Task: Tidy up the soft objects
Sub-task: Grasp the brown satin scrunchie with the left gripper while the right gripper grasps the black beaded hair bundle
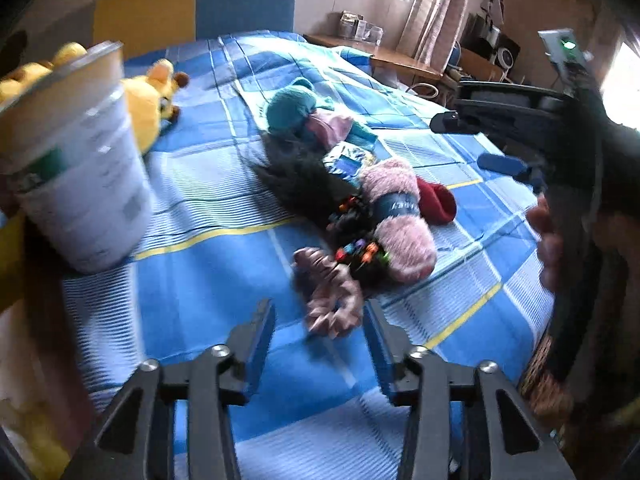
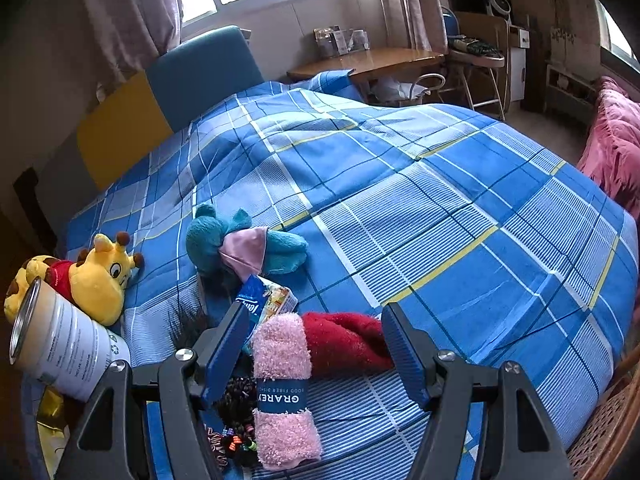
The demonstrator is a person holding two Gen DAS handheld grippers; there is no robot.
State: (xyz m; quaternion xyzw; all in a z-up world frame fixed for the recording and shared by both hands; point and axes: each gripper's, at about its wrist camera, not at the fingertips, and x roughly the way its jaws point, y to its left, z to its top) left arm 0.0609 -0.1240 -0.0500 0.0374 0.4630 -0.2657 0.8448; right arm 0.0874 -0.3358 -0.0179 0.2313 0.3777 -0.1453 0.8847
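Observation:
A pile of soft things lies on the blue plaid bed (image 1: 200,184). A mauve scrunchie (image 1: 330,296) lies just ahead of my open left gripper (image 1: 320,320). Behind it are a rolled pink cloth with a dark band (image 1: 400,220), a red fuzzy item (image 1: 438,202), a dark wig with coloured beads (image 1: 304,184), a tissue pack (image 1: 348,162) and a teal plush (image 1: 296,108). My open right gripper (image 2: 314,340) hovers over the pink cloth (image 2: 282,360) and the red item (image 2: 344,340). The right gripper also shows in the left wrist view (image 1: 480,140).
A white can (image 1: 80,168) lies tilted at the left, also in the right wrist view (image 2: 60,352). A yellow giraffe plush (image 2: 96,276) lies beside it. A wooden desk (image 2: 372,60) stands beyond the bed. A pink blanket (image 2: 612,152) is at the right.

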